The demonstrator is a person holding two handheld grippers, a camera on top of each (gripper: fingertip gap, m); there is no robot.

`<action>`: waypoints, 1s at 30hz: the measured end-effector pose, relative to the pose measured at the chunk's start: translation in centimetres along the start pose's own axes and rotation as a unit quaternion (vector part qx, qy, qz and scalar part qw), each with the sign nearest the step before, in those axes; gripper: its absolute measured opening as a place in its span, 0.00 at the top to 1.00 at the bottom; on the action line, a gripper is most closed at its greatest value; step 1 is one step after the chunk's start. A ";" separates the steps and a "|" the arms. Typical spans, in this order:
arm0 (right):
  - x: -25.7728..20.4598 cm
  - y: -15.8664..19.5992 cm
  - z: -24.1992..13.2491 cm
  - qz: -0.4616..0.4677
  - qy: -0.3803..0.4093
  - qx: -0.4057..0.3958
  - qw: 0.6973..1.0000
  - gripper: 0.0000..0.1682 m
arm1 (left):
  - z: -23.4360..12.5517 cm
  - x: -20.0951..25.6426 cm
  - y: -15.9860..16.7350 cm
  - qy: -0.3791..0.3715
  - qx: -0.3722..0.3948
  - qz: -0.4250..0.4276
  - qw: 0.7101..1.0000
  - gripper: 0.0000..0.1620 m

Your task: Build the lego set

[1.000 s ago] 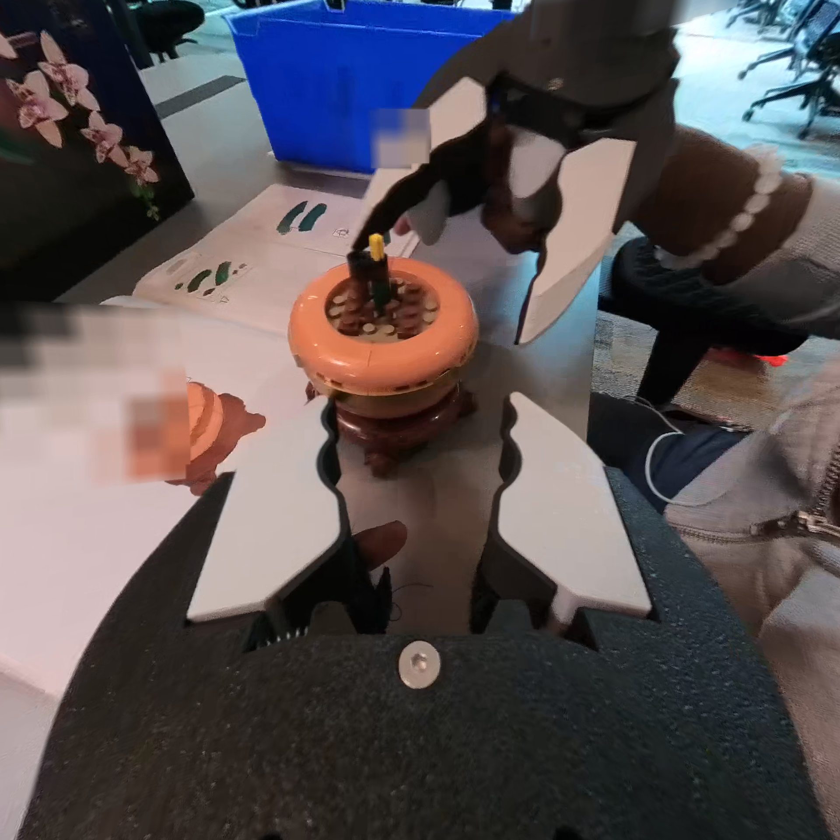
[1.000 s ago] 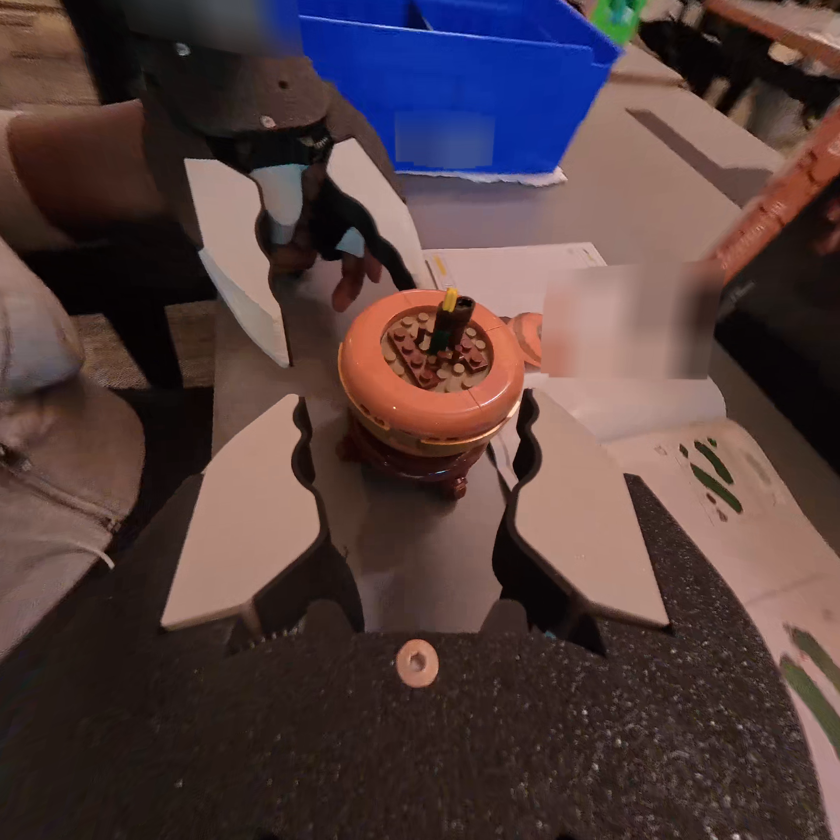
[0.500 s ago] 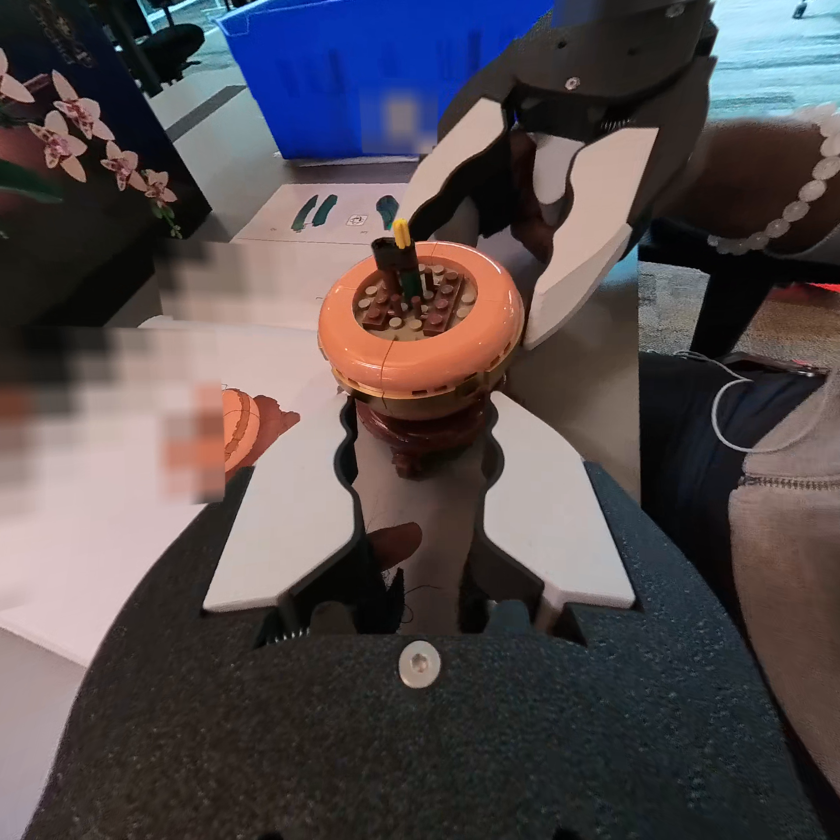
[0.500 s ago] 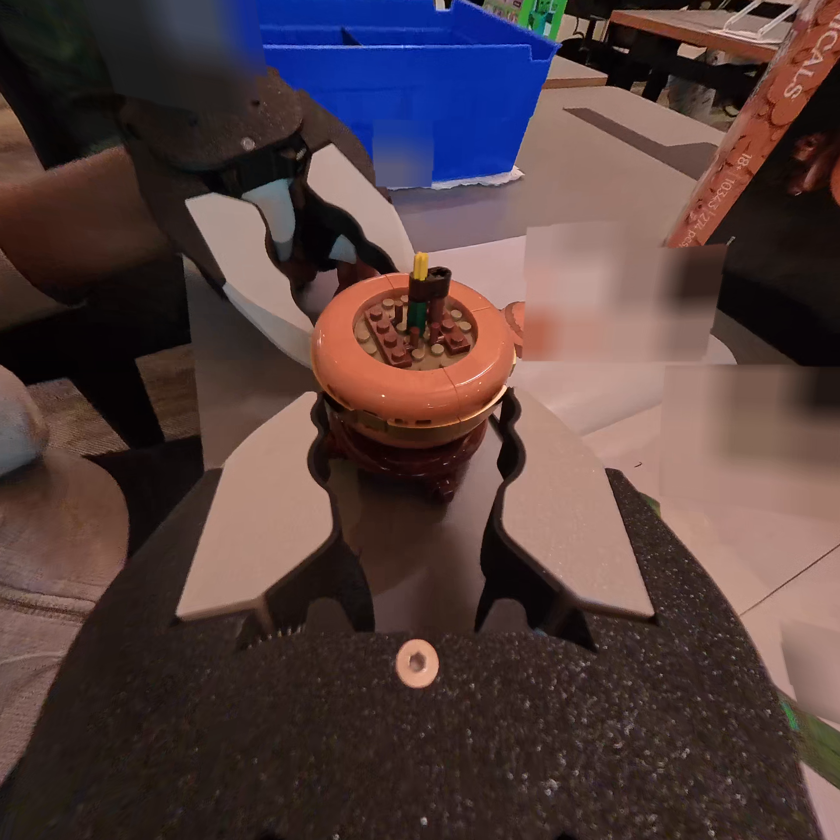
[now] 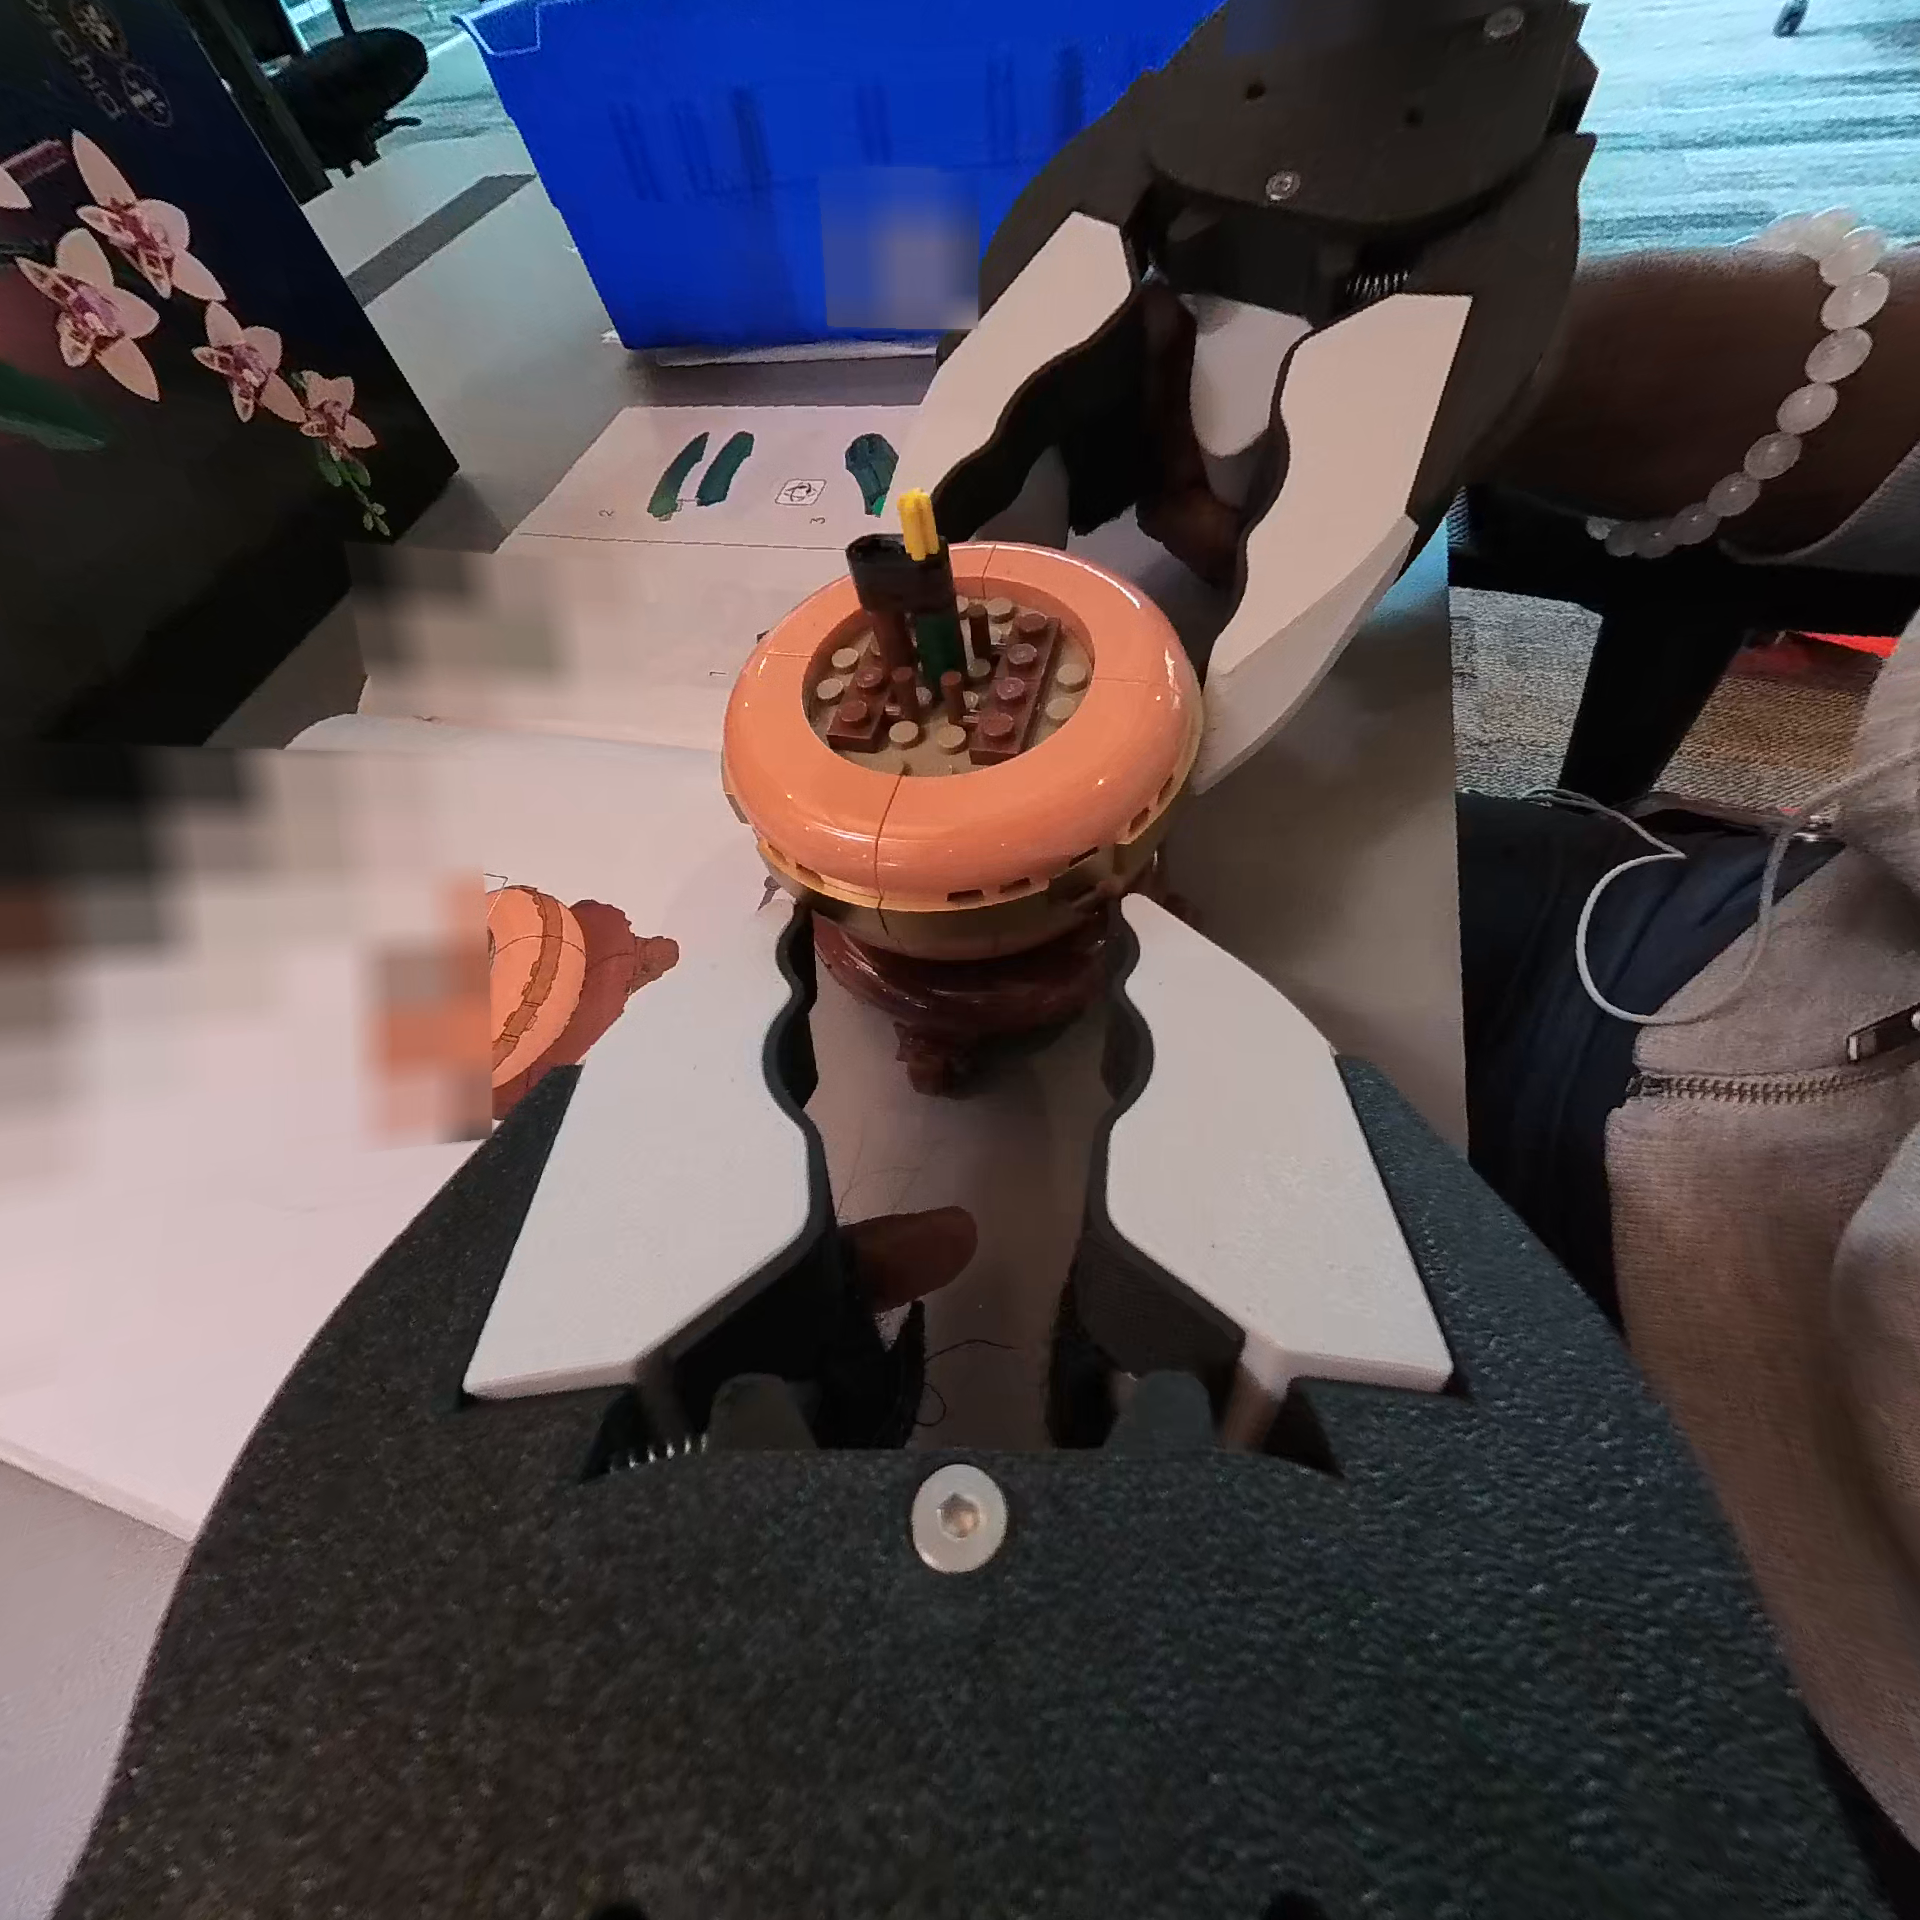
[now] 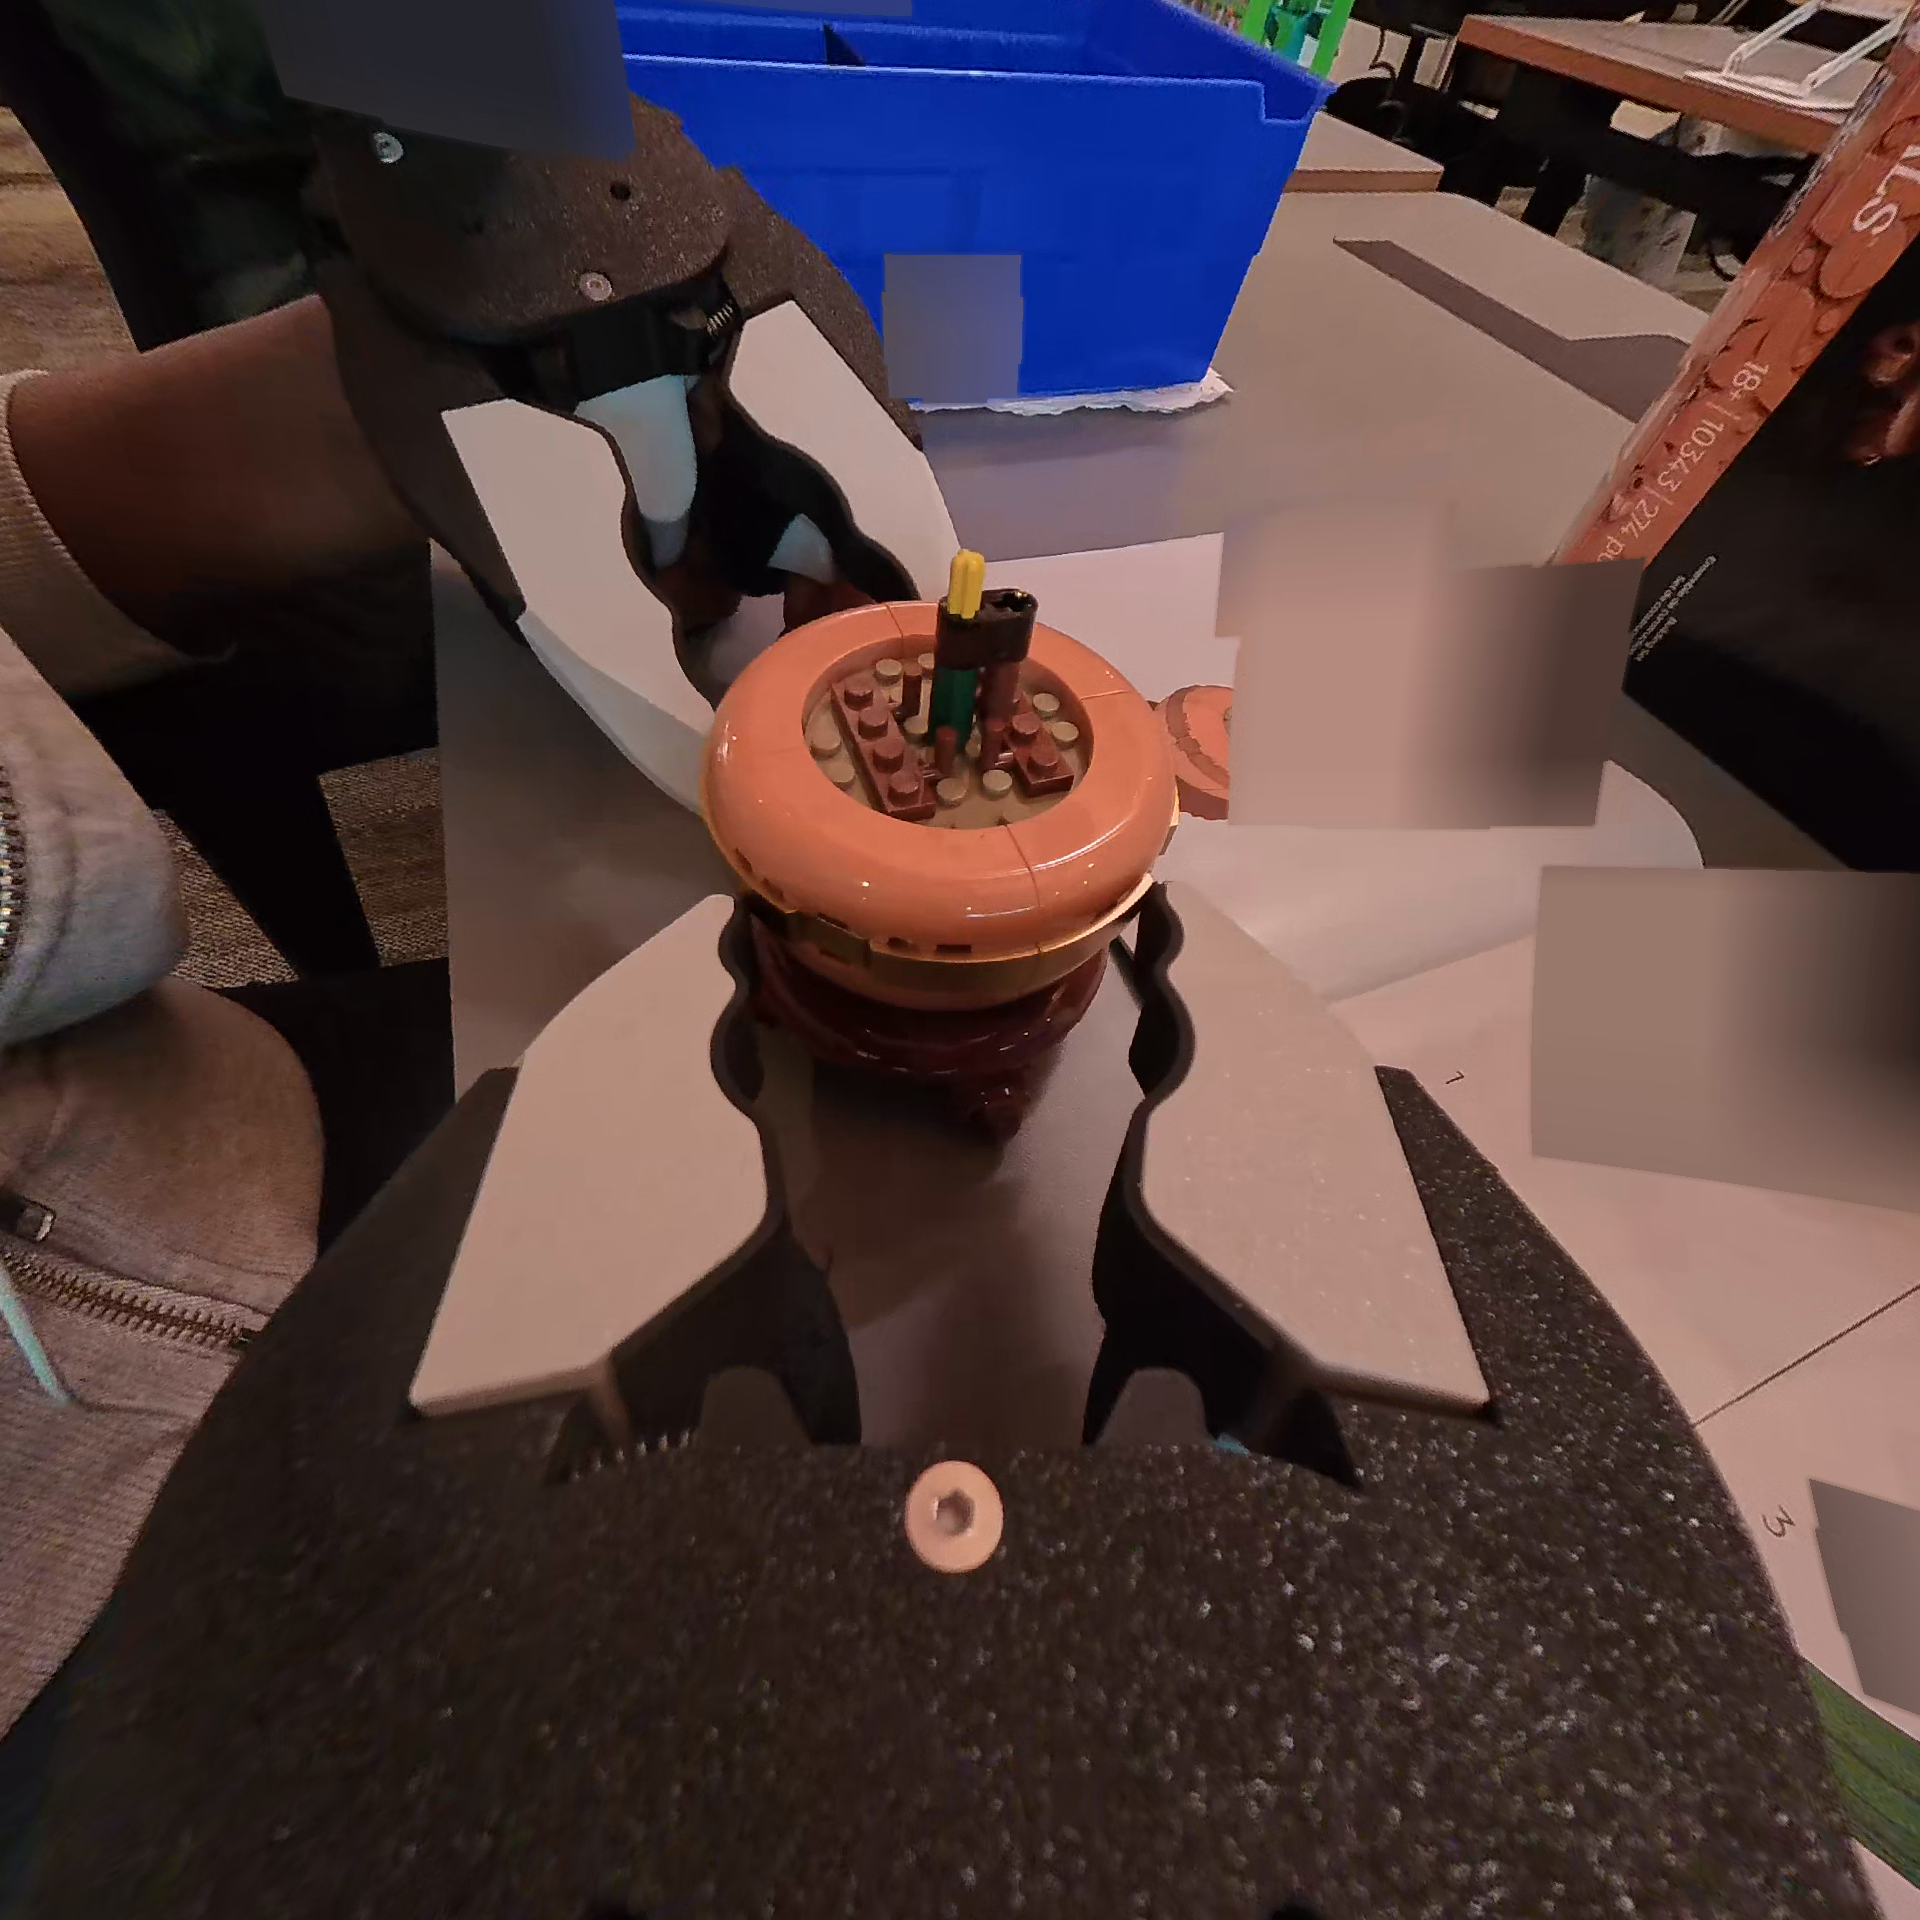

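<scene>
Though the pot [image 5: 961, 769] with its short stem [image 5: 914, 603] stands built between both part-open, empty grippers, left gripper [image 5: 961, 997] and right gripper [image 6: 940, 966], flowers and leaves look still unbuilt.

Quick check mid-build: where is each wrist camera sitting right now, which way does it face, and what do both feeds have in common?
Left wrist view: on the left gripper, facing the lego pot; right gripper and a braceleted wrist beyond.
Right wrist view: on the right gripper, facing the pot from the opposite side; left gripper and a sleeve beyond.
Shared: the pot, blue bin, instruction sheets.
</scene>
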State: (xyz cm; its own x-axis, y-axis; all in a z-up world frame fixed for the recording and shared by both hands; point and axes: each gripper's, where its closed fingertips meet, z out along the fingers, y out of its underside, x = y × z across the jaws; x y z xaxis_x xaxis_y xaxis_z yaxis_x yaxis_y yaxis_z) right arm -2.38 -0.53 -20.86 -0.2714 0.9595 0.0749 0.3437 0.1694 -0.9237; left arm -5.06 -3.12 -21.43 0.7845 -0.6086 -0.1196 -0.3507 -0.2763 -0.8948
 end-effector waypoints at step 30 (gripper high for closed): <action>0.8 -3.6 -2.9 0.139 -0.096 0.177 0.970 0.64 | -0.3 0.1 -0.4 0.002 0.017 -0.002 1.000 0.67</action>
State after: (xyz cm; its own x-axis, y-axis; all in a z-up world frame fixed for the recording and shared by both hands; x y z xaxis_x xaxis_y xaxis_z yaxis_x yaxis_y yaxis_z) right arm -1.24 0.31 -16.34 -0.3871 0.8917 -0.2347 0.1073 -0.2093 -0.9720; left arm -5.05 -3.30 -20.96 0.7835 -0.6110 -0.1133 -0.3297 -0.2542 -0.9092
